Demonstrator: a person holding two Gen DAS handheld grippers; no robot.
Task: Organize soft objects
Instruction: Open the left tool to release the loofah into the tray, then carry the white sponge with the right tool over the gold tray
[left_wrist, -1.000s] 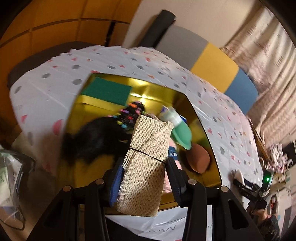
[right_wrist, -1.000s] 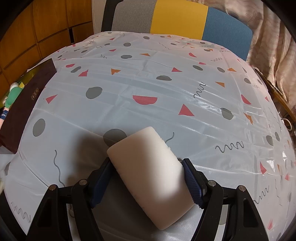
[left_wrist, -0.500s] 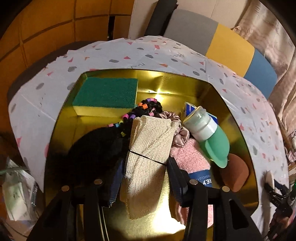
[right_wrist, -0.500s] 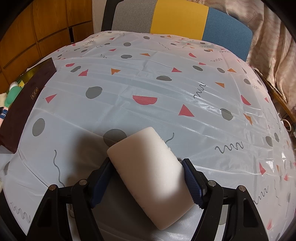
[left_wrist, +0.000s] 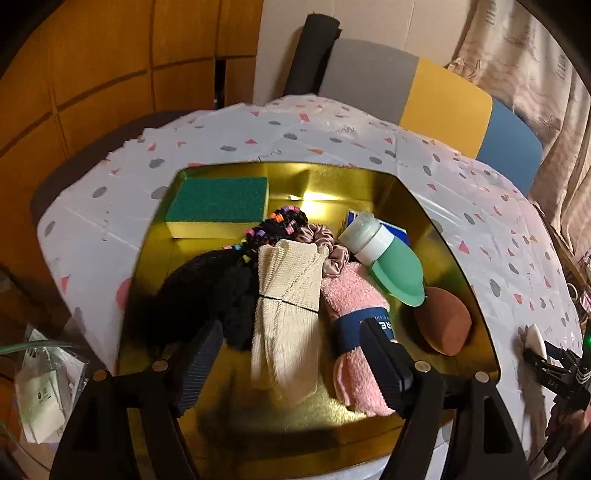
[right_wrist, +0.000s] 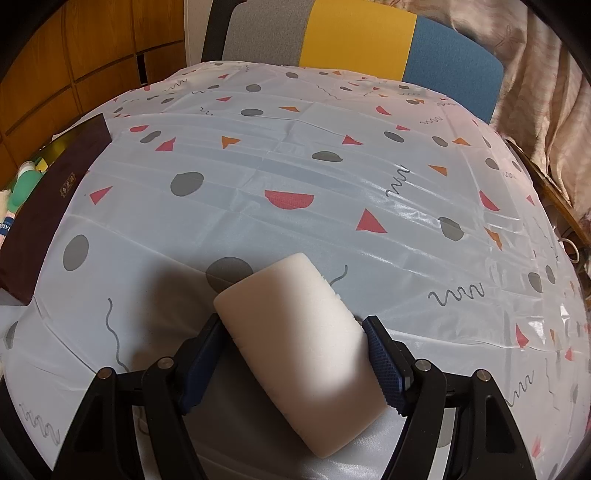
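In the left wrist view, the left gripper (left_wrist: 291, 365) is seen with its jaws opening wide over a gold-lined box (left_wrist: 424, 206) in mid-frame. A beige woven cloth bound by a black band (left_wrist: 286, 306) lies between the spread fingers, untouched by either pad, on the box floor. It is flanked by a black netted bundle (left_wrist: 207, 291) to the left and a rolled pink towel (left_wrist: 351, 302) to the right.

In the right wrist view, a white foam block (right_wrist: 299, 332) is gripped at lower centre by the right gripper (right_wrist: 291, 362), both pads pressed against its sides, above a patterned white tablecloth (right_wrist: 332, 166).
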